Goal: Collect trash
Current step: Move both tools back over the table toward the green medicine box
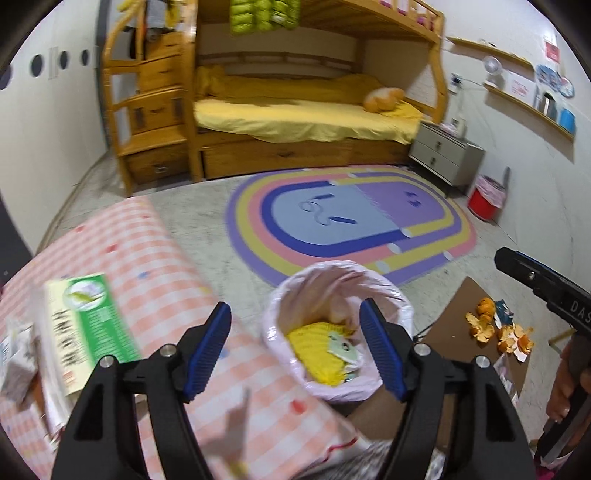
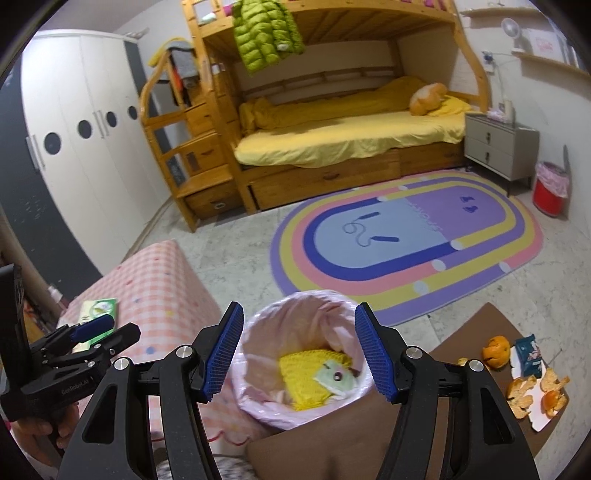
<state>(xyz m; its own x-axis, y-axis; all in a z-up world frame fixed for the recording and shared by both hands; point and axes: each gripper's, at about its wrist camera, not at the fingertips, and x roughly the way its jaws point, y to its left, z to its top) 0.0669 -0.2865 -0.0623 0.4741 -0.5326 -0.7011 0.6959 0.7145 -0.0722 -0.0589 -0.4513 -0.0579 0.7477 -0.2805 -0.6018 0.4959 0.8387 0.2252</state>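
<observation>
Bedroom floor, lined bin (image 2: 306, 373) below both hand-held grippers.
Left hand-held gripper (image 1: 295, 354) and right hand-held gripper (image 2: 299, 354) both gape empty; orange peels (image 2: 532, 391) lie rightward; yellow knit (image 2: 306, 373) inside bin.

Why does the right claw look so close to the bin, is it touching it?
Apart. The right wrist view shows the right claw open above the bin, holding nothing, its fingers off the pink liner.

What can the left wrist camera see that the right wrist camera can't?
Only the left wrist view shows the curved wall shelves with a blue box.

Only the right wrist view shows the white wardrobe with dark round holes and the whole lime-green puffer jacket.

Both show the pink-lined trash bin holding a yellow knitted thing, the orange peels, the rainbow oval rug and both open grippers.
</observation>
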